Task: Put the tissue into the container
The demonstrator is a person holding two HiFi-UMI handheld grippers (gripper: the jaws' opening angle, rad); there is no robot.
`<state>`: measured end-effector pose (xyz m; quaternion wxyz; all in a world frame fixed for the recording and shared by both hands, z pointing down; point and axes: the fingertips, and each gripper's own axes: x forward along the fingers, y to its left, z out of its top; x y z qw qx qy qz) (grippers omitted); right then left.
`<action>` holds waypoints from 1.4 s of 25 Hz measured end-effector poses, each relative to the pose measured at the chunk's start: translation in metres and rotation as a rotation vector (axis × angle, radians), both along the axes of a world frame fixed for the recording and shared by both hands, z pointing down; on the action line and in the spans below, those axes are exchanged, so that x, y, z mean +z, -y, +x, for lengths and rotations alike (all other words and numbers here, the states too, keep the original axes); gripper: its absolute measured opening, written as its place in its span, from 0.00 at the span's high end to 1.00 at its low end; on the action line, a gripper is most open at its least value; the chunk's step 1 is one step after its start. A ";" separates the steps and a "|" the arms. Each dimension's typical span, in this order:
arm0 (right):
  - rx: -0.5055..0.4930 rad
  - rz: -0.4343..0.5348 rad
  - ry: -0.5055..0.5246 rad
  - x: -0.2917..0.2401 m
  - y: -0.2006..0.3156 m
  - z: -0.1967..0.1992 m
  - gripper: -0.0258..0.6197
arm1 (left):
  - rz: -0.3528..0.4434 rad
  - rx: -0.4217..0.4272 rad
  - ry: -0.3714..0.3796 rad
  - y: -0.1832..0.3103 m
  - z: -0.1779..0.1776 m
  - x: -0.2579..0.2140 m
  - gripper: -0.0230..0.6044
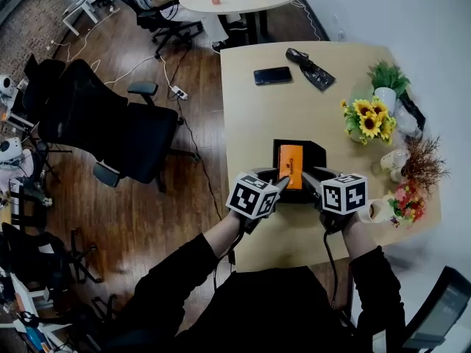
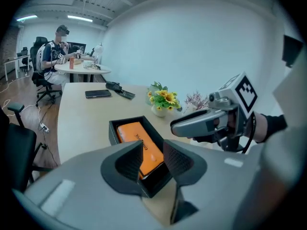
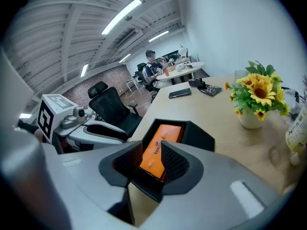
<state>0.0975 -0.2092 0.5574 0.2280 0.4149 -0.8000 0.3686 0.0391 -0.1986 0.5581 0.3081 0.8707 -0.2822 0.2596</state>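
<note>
**Head view, read left to right.** One black office chair (image 1: 110, 131) stands on the floor well to the left of the left tongs. One pale table (image 1: 257, 116) carries everything else.

Two tongs are in use, one in each hand. The left tongs (image 1: 278, 186) reach the near left corner of one black container (image 1: 313, 149). The right tongs (image 1: 310, 179) reach its near right corner, so the container lies between the two tips and just beyond them.

One orange tissue pack (image 1: 291, 165) lies flat inside the container, lengthwise away from the person. It sits just ahead of both pairs of tips and between them.

One phone (image 1: 272, 75) lies well beyond the tongs. One vase of sunflowers (image 1: 368, 118) stands beyond and to the right of the right tongs.

**Left gripper view.** The jaws of the left tongs stand a little apart over the container's near end. The pack shows in the gap, and neither pad presses on it.

**Right gripper view.** The jaws of the right tongs also stand apart. The container's near corner and the pack show between them, and nothing is clamped.
</note>
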 end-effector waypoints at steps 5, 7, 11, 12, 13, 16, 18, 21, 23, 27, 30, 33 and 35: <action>0.068 0.081 -0.003 -0.020 -0.018 0.008 0.79 | 0.082 0.024 -0.039 -0.023 -0.006 -0.025 0.78; 0.087 0.115 -0.014 -0.027 -0.028 0.010 0.79 | 0.132 0.036 -0.038 -0.029 -0.010 -0.034 0.78; 0.109 0.169 -0.041 -0.043 -0.053 0.007 0.80 | 0.181 0.056 -0.058 -0.048 -0.021 -0.049 0.78; 0.112 0.180 -0.050 -0.046 -0.060 0.006 0.80 | 0.177 0.061 -0.072 -0.055 -0.023 -0.051 0.78; 0.115 0.194 -0.059 -0.049 -0.067 0.004 0.80 | 0.175 0.065 -0.087 -0.063 -0.027 -0.053 0.78; 0.120 0.245 -0.095 -0.060 -0.089 -0.002 0.80 | 0.185 0.076 -0.127 -0.084 -0.036 -0.056 0.78; 0.116 0.275 -0.119 -0.068 -0.104 -0.007 0.80 | 0.190 0.076 -0.147 -0.095 -0.042 -0.057 0.78; 0.112 0.294 -0.144 -0.075 -0.123 -0.018 0.80 | 0.184 0.074 -0.171 -0.109 -0.056 -0.060 0.78; 0.116 0.305 -0.153 -0.080 -0.136 -0.022 0.80 | 0.187 0.071 -0.178 -0.119 -0.065 -0.062 0.78; 0.126 0.353 -0.152 -0.091 -0.151 -0.023 0.82 | 0.216 0.054 -0.161 -0.132 -0.079 -0.066 0.78; 0.122 0.394 -0.140 -0.099 -0.159 -0.021 0.82 | 0.249 0.033 -0.143 -0.141 -0.084 -0.073 0.78; 0.106 0.451 -0.122 -0.110 -0.167 -0.015 0.82 | 0.304 0.018 -0.132 -0.152 -0.085 -0.086 0.78; 0.101 0.486 -0.102 -0.118 -0.172 -0.008 0.82 | 0.354 0.018 -0.119 -0.161 -0.082 -0.094 0.78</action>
